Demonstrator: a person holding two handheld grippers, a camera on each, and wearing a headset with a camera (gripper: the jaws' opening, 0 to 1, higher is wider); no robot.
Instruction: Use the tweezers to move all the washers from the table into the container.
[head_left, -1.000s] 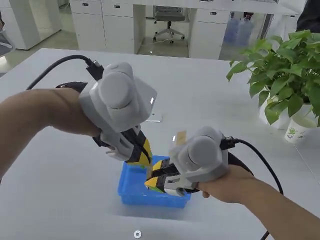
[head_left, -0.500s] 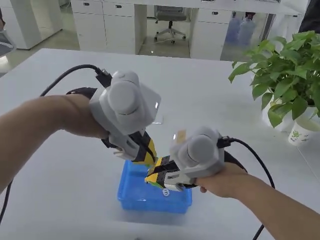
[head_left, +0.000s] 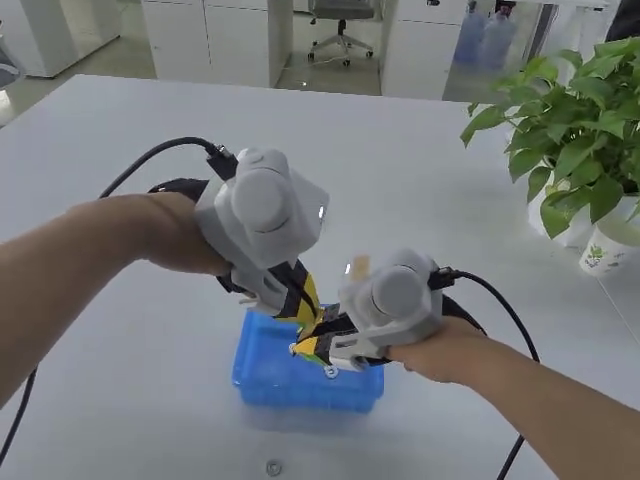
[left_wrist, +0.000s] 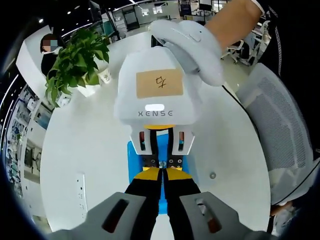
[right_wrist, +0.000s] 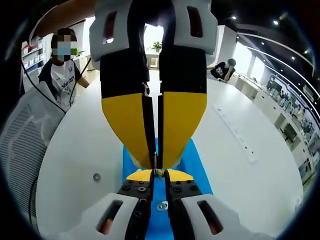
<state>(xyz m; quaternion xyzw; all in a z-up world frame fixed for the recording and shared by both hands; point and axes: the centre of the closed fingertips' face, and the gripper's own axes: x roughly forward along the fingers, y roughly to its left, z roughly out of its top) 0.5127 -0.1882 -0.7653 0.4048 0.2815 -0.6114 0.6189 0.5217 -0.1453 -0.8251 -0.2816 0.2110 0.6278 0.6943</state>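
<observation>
Over the blue container (head_left: 300, 396) my left gripper (left_wrist: 163, 173) and right gripper (right_wrist: 153, 175) stay narrow, tip to tip; a washer (right_wrist: 161, 205) now lies inside, leaving a second washer (head_left: 273, 466) on the desk (head_left: 120, 400) beside it.

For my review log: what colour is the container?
The container is blue; the head view shows it best.

A white table (head_left: 450, 180) carries a blue container (head_left: 300, 392). One washer (head_left: 273, 466) lies apart on the near side, a potted plant (head_left: 575, 150) stands far right, and a flat socket strip (right_wrist: 235, 132) lies beyond.
</observation>
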